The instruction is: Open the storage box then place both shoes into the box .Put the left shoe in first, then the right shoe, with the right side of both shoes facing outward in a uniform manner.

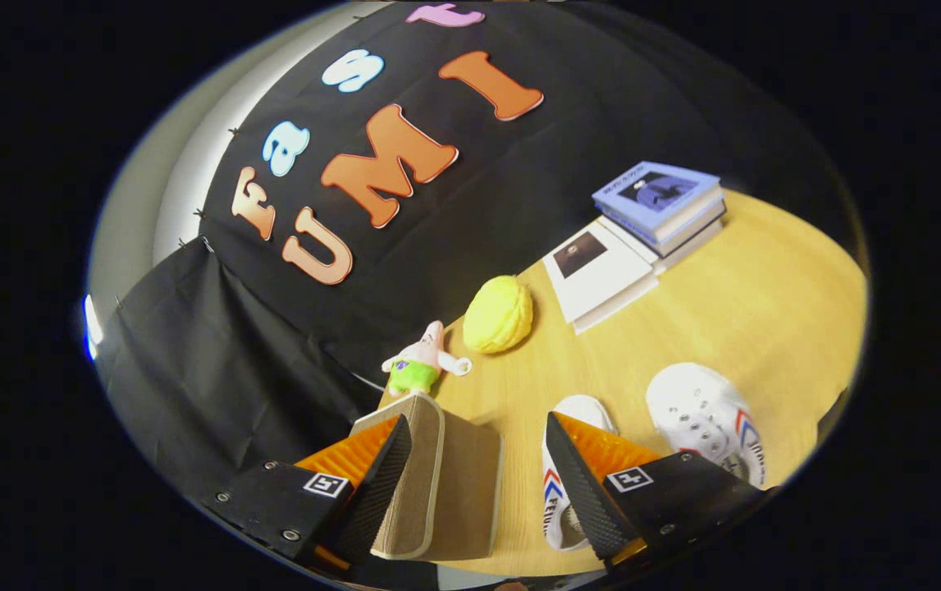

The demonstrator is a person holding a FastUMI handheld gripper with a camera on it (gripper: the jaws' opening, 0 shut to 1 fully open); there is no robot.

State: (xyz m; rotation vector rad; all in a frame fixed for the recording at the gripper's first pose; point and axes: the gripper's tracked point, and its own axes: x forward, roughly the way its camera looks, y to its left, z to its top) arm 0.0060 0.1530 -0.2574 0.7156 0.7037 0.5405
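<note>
Here, gripper spread wide, fingers apart with the beige storage box standing between them, its white-trimmed lid edge just beside the left finger, the right finger clear of it; whether the left finger touches the box, impossible to tell. Just behind the right finger, one white shoe on the wooden table, a second white shoe beside it to the right. Beyond the box, a small pink plush toy, then a yellow shell-shaped cushion, and farther off a stack of books on an open white book.
</note>
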